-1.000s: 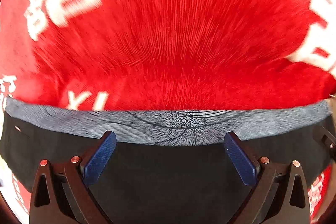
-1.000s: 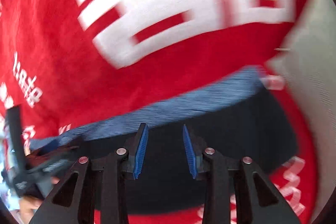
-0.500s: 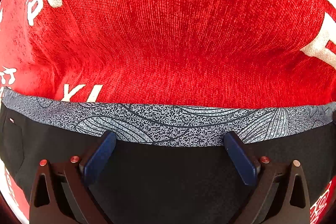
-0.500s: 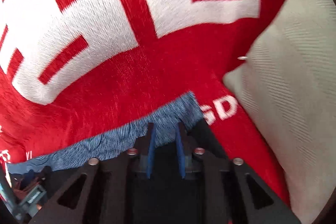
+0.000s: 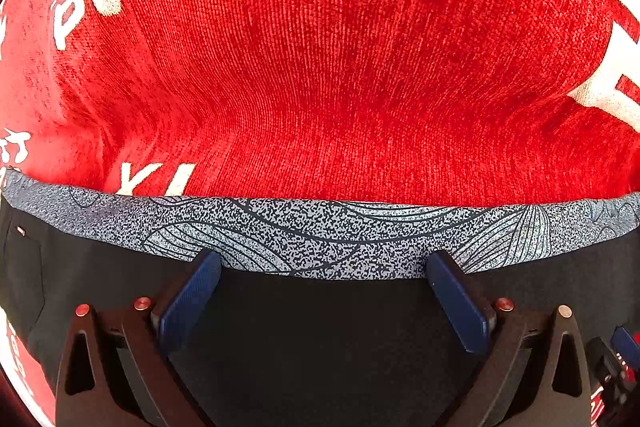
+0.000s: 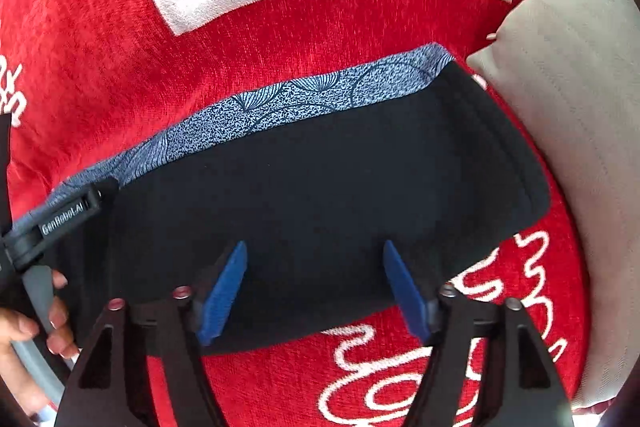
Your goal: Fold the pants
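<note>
Since half a second ago the right gripper point(image 6: 316, 287) has been pulling back from the patterned grey band point(image 6: 304, 103), and its jaws have just been opening; they are now standing wide over the black cloth, pinching nothing. The pants point(image 6: 320, 195) are lying folded on the red blanket point(image 6: 80, 39), filling the middle of the right wrist view, with a beige cushion point(image 6: 568, 107) at the right edge. The left gripper point(image 5: 320, 291) is likewise hanging released at the bottom of its frame, fingertips just short of the band. The fold in hand looks laid and let go. Next, probably, both grippers are needing a fresh edge to pinch for another fold.
</note>
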`<state>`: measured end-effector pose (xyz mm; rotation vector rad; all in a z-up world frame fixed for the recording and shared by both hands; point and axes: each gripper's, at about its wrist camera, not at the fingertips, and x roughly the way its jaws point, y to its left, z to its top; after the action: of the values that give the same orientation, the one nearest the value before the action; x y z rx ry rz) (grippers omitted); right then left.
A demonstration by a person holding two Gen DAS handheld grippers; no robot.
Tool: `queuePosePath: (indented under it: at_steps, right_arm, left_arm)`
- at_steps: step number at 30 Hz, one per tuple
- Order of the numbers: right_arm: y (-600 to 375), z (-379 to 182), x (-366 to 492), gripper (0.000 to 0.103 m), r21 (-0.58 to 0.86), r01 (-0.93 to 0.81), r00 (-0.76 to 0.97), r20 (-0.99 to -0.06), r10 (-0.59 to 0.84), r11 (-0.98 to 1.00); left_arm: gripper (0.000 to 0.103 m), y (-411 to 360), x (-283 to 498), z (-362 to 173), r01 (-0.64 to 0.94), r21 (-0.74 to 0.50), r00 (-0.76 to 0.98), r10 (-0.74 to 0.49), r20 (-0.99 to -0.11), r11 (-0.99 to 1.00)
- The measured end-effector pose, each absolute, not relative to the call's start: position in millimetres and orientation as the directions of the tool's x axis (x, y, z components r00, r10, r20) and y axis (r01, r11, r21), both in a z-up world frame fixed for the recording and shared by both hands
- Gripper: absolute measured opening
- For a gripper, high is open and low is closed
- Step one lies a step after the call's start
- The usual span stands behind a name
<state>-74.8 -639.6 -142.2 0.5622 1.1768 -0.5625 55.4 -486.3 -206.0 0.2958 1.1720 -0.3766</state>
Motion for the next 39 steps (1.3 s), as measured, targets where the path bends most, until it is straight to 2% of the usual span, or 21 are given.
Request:
queuePosePath:
  at_steps: [22,31,36,39]
  right_arm:
    - [-653,-134,-98,0.079,0.180,0.672,0.328,-0.942,-0.070,0.718]
    - [-671,-118,-121,0.080,0.309,0.722,0.386,-0.922,0.010,0.619]
    - [-653,-106,-137,0.079,0.403,0.700,0.440,-0.894,0.089,0.590]
    - [-636,-106,-143,0.076,0.452,0.675,0.461,-0.875,0.145,0.582]
  left_arm:
    - [0.103,-484,59,-202,0.444,0.021,0.309,-0.131,-0.942,0.896]
    - [0.103,-469,35,-157,0.546,0.018,0.320,-0.188,-0.929,0.838]
    - [0.103,-434,21,-151,0.528,0.063,0.327,-0.134,-0.936,0.847]
    - [0.103,-405,12,-164,0.499,0.104,0.317,-0.069,-0.946,0.860]
